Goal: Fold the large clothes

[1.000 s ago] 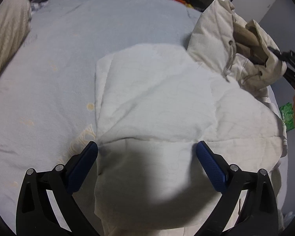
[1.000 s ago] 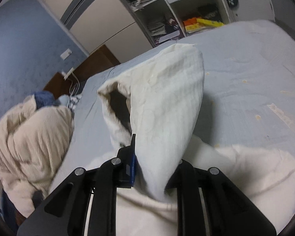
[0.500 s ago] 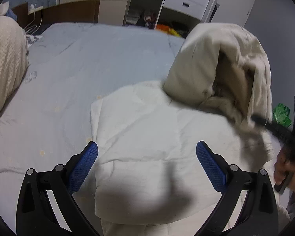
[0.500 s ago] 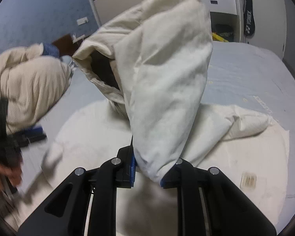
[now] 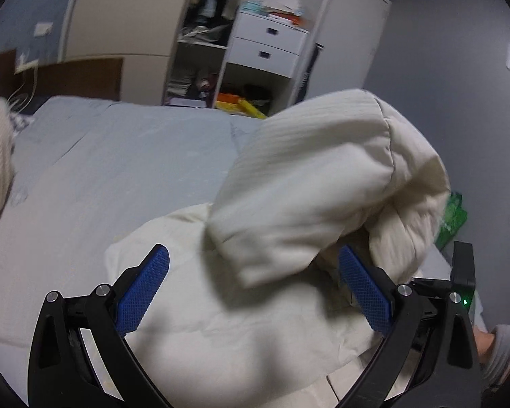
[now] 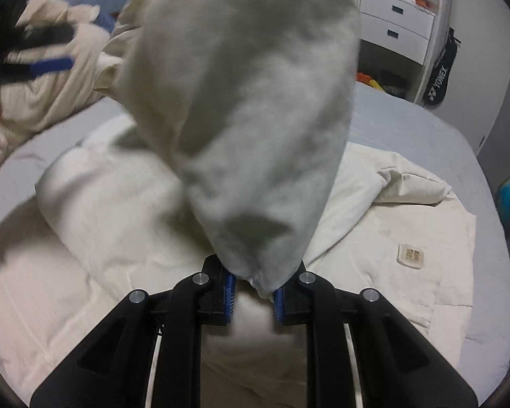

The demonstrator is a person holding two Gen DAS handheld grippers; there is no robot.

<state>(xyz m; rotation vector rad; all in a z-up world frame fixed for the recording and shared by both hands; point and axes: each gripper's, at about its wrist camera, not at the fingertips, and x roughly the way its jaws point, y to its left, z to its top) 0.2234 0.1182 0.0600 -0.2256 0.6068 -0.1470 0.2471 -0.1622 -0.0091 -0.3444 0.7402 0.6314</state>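
The cream padded coat [image 6: 125, 238] lies spread over the grey bed [image 5: 119, 156], filling the lower half of both views, and one lifted part of it, a sleeve or hood by its look, rises up the centre of the right wrist view, probably raised to fold over the body; the right gripper [image 6: 253, 292] pinches that part's end between narrowed blue pads. The left gripper [image 5: 255, 289] hovers above the coat with fingers spread wide, holding nothing, seemingly ready to pin or smooth the cloth.

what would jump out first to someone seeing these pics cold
The big cream coat fills the middle of the right view, a bunched part of it lifted and pinched in the right claw. The rest lies spread on the pale blue bed. In the left view, the left claw hangs wide open above the coat, gripping nothing.
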